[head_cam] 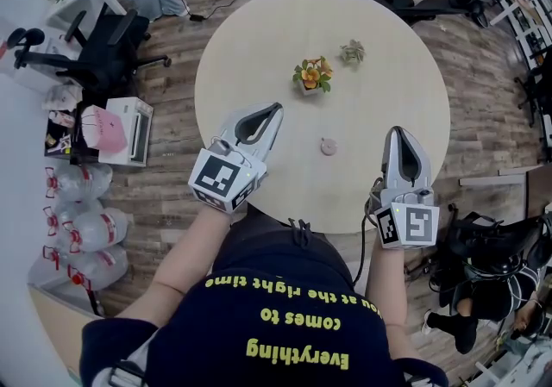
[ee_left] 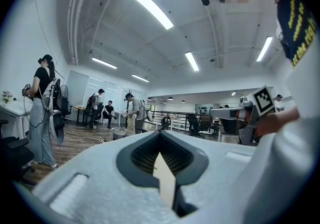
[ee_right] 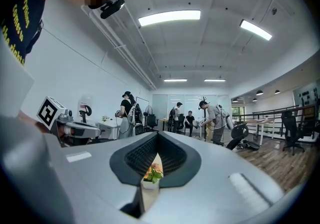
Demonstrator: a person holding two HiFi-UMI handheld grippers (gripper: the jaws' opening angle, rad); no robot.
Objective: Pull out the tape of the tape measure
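The small round pink tape measure [head_cam: 328, 146] lies near the 6 o'clock edge of the round pale wooden table [head_cam: 259, 49]. The left gripper [head_cam: 276, 107] is at its 9 o'clock and the right gripper [head_cam: 395, 130] at its 3 o'clock, both with fingers clenched on nothing. The tape measure is probably light and slippery: pin the case, pinch the tape's tab.

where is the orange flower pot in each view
Head view: the orange flower pot stands near the middle of the round table, beside a smaller green plant.
Left gripper view: not to be made out; only a sliver of table shows under the closed jaw tips.
Right gripper view: low centre, framed in the gap under the closed jaw tips.
Shared landmark: the pale table top.
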